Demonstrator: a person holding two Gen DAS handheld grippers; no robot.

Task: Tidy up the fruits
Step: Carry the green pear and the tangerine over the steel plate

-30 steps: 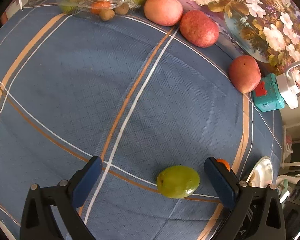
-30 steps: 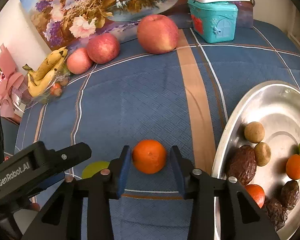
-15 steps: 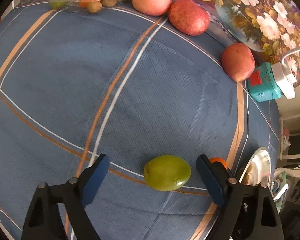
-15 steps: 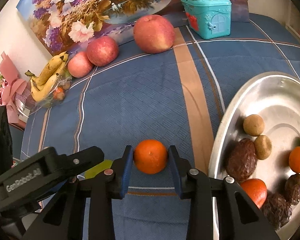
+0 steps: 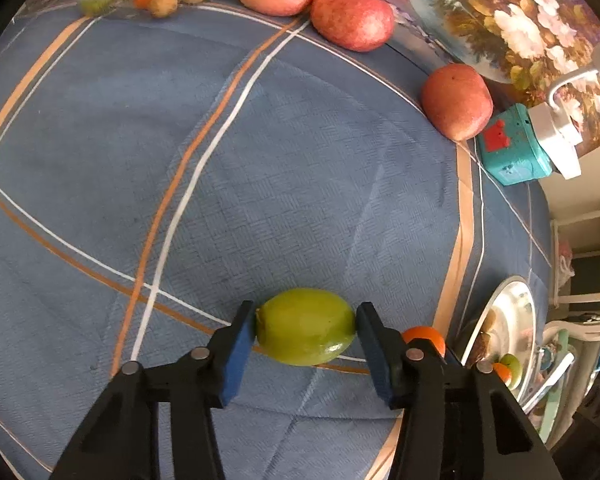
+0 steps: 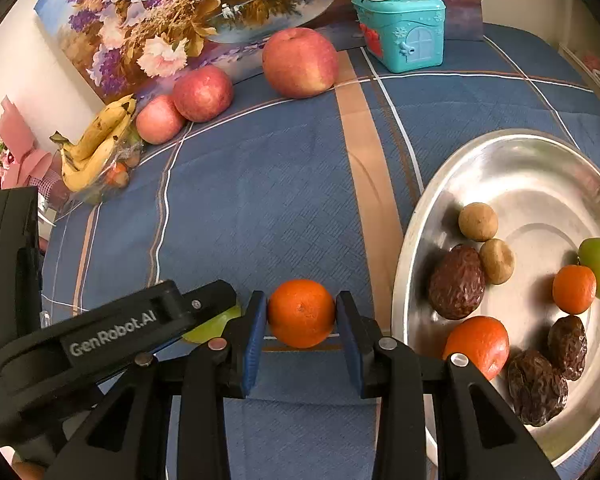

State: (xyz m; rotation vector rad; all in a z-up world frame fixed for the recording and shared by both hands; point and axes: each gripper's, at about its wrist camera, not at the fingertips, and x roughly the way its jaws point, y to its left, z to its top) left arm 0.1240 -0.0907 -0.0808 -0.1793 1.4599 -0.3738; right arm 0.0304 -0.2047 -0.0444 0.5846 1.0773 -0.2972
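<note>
My left gripper (image 5: 306, 326) is shut on a green fruit (image 5: 306, 326) on the blue tablecloth; both pads touch its sides. My right gripper (image 6: 301, 314) is shut on a small orange (image 6: 301, 314) just left of the steel plate (image 6: 512, 152). The orange also shows in the left wrist view (image 5: 422, 336), beside the left gripper's right finger. The left gripper's body (image 6: 112, 328) lies at lower left of the right wrist view, with the green fruit (image 6: 212, 326) partly hidden behind it. The plate holds several oranges, dates, brown round fruits and a green fruit.
Three red apples (image 6: 300, 66) (image 6: 202, 92) (image 6: 158, 118) line the back edge by a flower painting (image 6: 172, 12). Bananas in a clear bag (image 6: 96, 148) lie at far left. A teal toy house (image 6: 402, 32) with a white charger stands at back right.
My left gripper has moved forward and closed from wide open onto the green fruit. My right gripper has tightened slightly on the orange and stayed in place.
</note>
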